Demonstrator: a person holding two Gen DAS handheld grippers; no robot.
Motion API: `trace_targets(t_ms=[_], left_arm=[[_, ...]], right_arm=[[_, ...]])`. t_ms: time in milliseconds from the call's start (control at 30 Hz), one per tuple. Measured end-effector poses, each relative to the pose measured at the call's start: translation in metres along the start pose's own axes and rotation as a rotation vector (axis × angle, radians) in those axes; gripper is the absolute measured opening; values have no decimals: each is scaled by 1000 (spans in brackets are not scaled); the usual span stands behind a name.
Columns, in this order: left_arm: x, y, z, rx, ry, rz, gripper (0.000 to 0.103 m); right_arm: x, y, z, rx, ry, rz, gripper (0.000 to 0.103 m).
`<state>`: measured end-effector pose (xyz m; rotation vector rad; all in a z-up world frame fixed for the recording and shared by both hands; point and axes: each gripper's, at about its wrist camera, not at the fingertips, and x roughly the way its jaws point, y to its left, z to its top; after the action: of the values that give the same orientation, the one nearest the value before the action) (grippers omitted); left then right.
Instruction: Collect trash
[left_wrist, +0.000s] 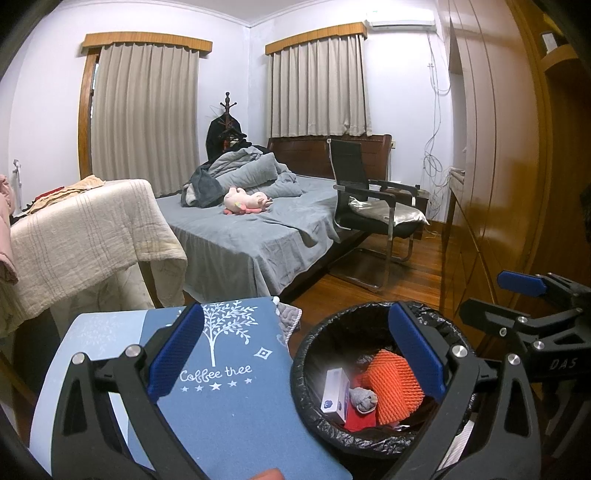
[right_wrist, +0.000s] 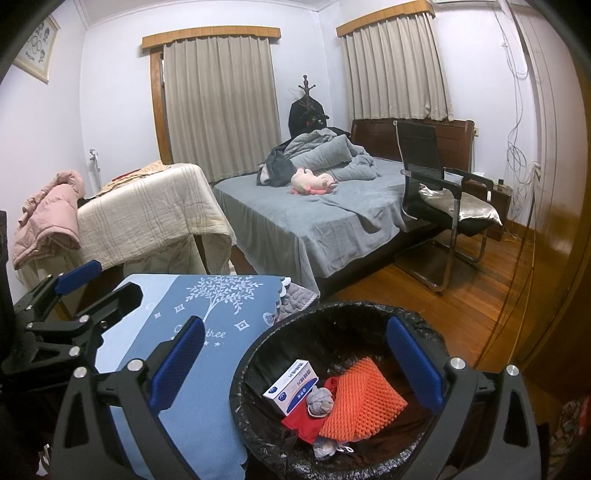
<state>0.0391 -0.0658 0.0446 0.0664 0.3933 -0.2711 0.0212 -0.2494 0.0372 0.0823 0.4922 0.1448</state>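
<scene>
A: Item one, the bin?

B: Black-lined trash bin (right_wrist: 258, 354), low in both wrist views, at about 5 o'clock in the left view and 6 o'clock in the right. It touches the edge of the blue "Coffee tree" cloth (left_wrist: 236, 373) that covers the surface beside it.

A: Contents?

B: Orange foam net (right_wrist: 360, 400), at 3 o'clock within the bin. White-and-blue small box (right_wrist: 291, 386), at 10 o'clock. Grey wadded scrap (right_wrist: 320, 402), between the two and touching the net. Red piece (right_wrist: 301, 422), under them.

A: Tools?

B: Left gripper (left_wrist: 295, 356): blue pads wide apart, nothing between them, one pad over the cloth, the other over the bin. Right gripper (right_wrist: 295, 363): likewise spread and empty, straddling the bin's near rim. Each also shows at the side of the other's view.

A: Room fittings?

B: Bed with grey sheet (right_wrist: 314, 218) at 12 o'clock, pink plush toy (right_wrist: 312, 181) on it; black chair (right_wrist: 436, 192) at 2 o'clock; coat stand (left_wrist: 227, 122) in the corner.
</scene>
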Motion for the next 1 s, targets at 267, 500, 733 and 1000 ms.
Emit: trace_targets(t_ms=[267,500,733,1000], left_arm=[[0,0,0,1,2,0,97],[0,-1,0,0,1,1,97],[0,0,0,0,3,2,97],[1,0,-3,1,6,0,97]], right_arm=[[0,1,0,-1,-1,-1,97],[0,1,-1,0,-1,-1,97],[1,2,-1,-1,0,-1,97],[2,0,0,-1,1,-1,97]])
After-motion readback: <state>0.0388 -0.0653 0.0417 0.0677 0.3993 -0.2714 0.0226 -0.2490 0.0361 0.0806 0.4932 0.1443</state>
